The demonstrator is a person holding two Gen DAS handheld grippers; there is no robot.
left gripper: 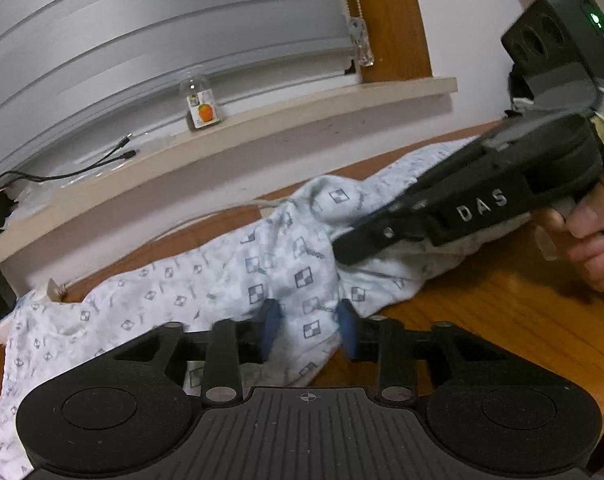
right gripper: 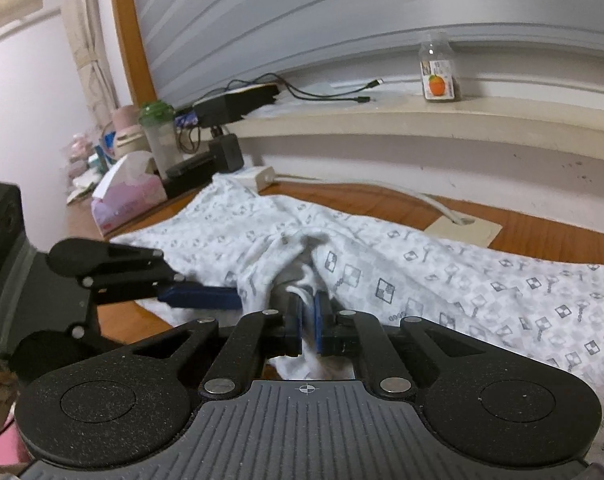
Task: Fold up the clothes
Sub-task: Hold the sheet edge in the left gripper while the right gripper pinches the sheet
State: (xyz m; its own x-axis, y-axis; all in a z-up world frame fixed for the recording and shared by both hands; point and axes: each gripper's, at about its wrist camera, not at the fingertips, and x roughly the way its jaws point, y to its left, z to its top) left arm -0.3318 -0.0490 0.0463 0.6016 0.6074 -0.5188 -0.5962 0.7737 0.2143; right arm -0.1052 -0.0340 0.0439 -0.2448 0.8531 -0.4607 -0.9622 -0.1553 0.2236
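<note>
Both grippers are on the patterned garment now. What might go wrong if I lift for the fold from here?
1. The left gripper has its fingers apart around a fold of the garment, not clearly pinching it, so that side may slip out.
2. The right gripper is shut on a bunched ridge, so the fold may come out creased.
3. The garment's far edge lies by the white cable and adapter; dragging cloth might snag them.

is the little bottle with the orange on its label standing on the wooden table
No, the bottle stands up on the pale window ledge, above the wooden table where the patterned garment lies.
</note>
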